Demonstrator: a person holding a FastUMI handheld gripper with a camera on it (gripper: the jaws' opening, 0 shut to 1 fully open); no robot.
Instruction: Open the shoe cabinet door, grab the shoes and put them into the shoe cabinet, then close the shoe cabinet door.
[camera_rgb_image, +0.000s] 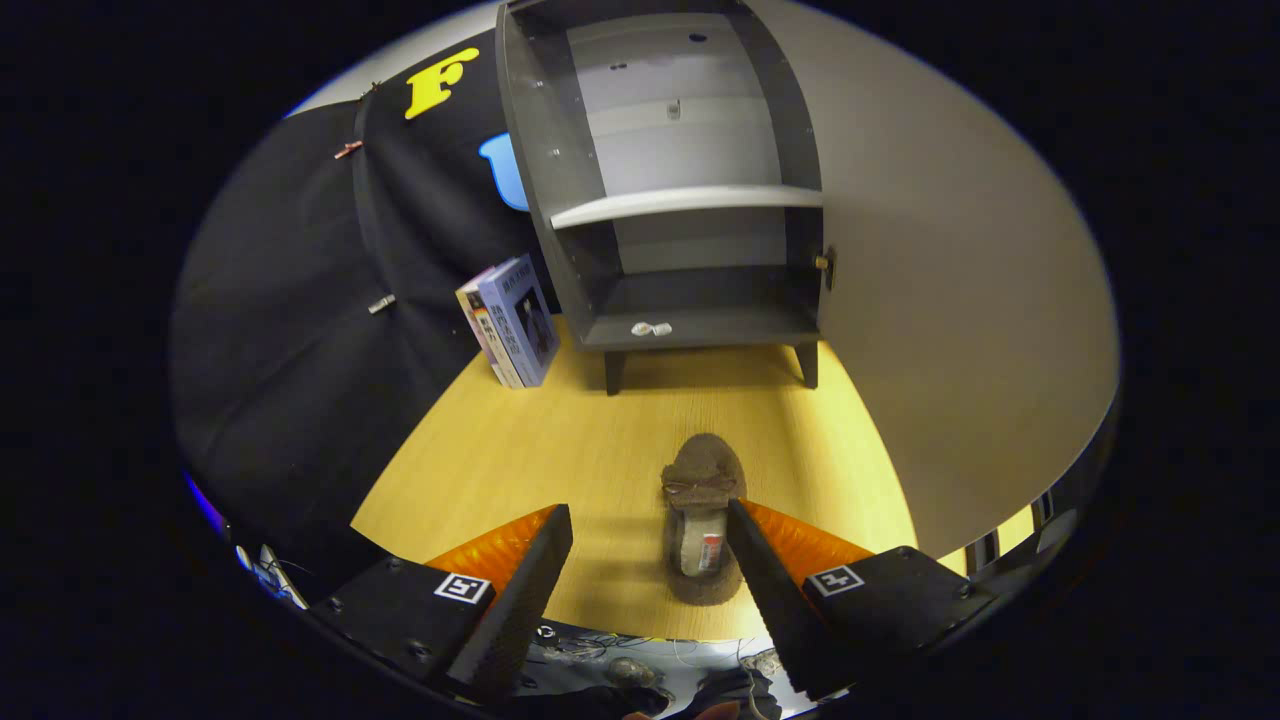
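A brown fuzzy slipper (702, 520) with a small bow lies on the wooden table (560, 460), toe pointing toward the cabinet. It sits between my fingers, close against the right one. My gripper (650, 525) is open, its fingers wide apart and not pressing on the slipper. Beyond the slipper stands the grey shoe cabinet (680, 210) on short legs. Its door (960, 280) is swung wide to the right. Inside are a pale shelf (690, 205) and a bottom board with a small white item (650, 328) on it.
Two books (512, 322) stand upright just left of the cabinet, against the black cloth wall. The open door takes up the room to the right of the slipper. The table's near edge runs just under my fingers.
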